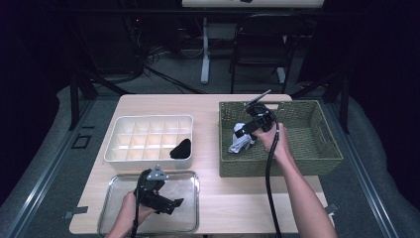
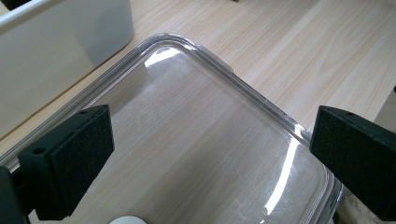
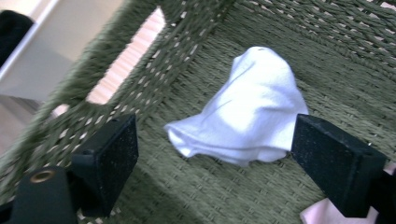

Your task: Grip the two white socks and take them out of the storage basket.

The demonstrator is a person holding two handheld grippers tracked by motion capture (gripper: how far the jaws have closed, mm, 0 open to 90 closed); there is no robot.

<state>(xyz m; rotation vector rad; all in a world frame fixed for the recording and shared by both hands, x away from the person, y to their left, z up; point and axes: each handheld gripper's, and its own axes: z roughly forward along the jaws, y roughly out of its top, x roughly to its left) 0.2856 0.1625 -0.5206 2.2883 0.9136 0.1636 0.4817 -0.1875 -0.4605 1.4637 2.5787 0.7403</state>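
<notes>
The right gripper (image 3: 215, 154), jaws wide, hangs over the white sock (image 3: 252, 112) near the basket's (image 1: 297, 166) left wall and could snag that wall.

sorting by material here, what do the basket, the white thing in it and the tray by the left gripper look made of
Basket: woven olive-green cord or grass, matte; the plaited strands show.
White item: soft cloth, probably cotton; it lies in limp folds.
Tray: clear glossy plastic, possibly glass; the wood grain shows through, with glare.
</notes>
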